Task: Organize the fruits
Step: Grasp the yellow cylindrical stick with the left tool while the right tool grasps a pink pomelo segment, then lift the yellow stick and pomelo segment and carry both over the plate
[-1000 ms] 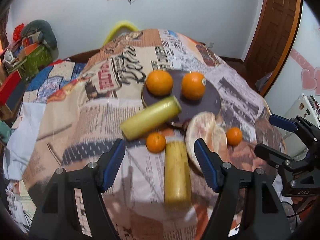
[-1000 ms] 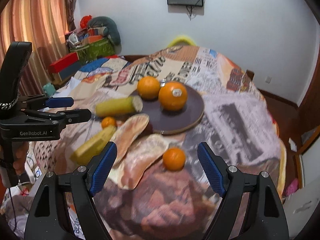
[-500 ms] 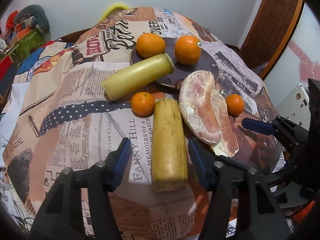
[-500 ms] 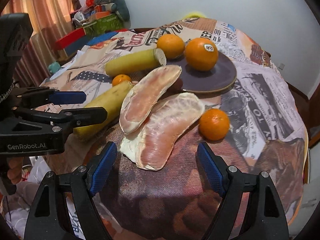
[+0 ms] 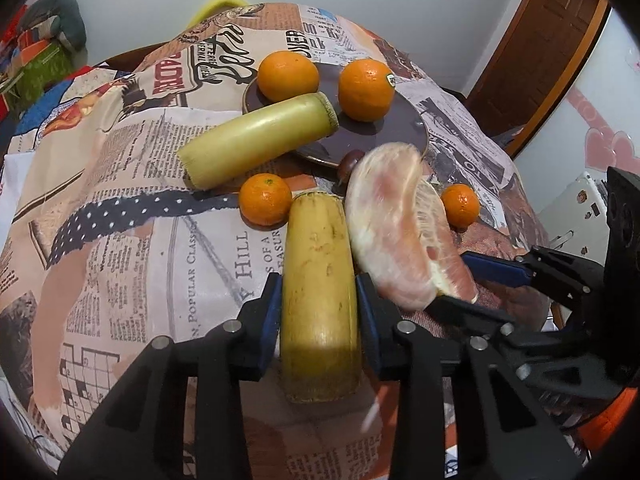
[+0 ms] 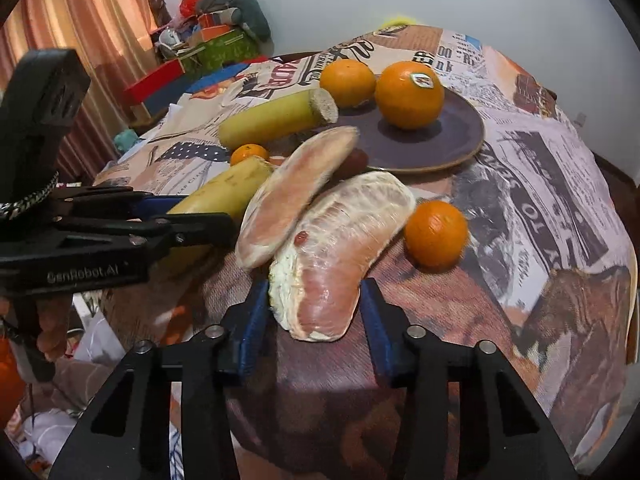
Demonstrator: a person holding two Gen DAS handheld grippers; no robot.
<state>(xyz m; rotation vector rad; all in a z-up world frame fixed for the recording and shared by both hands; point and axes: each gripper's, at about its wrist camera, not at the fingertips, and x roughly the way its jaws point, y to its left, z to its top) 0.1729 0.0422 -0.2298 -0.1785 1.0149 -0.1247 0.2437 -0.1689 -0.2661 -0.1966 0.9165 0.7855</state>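
Observation:
My left gripper (image 5: 318,308) is shut on the near yellow cane piece (image 5: 318,292), which lies on the tablecloth. My right gripper (image 6: 314,312) has closed around the near pomelo segment (image 6: 336,252), its blue pads at both sides of it. A second pomelo segment (image 6: 296,196) leans on it. A dark plate (image 5: 396,128) holds two large oranges (image 5: 365,89) (image 5: 288,76). A second cane piece (image 5: 260,140) rests with one end on the plate rim. Two small mandarins (image 5: 265,199) (image 5: 460,205) lie on the cloth.
The round table wears a newspaper-print cloth (image 5: 160,240). A small brown chestnut-like thing (image 5: 350,160) sits by the plate rim. Piled boxes and bags (image 6: 208,40) stand at the far left. A wooden door (image 5: 544,48) is at the right.
Both grippers moved down and forward to the fruit. The left jaws closed onto the near cane piece; the right jaws narrowed around the near pomelo segment.

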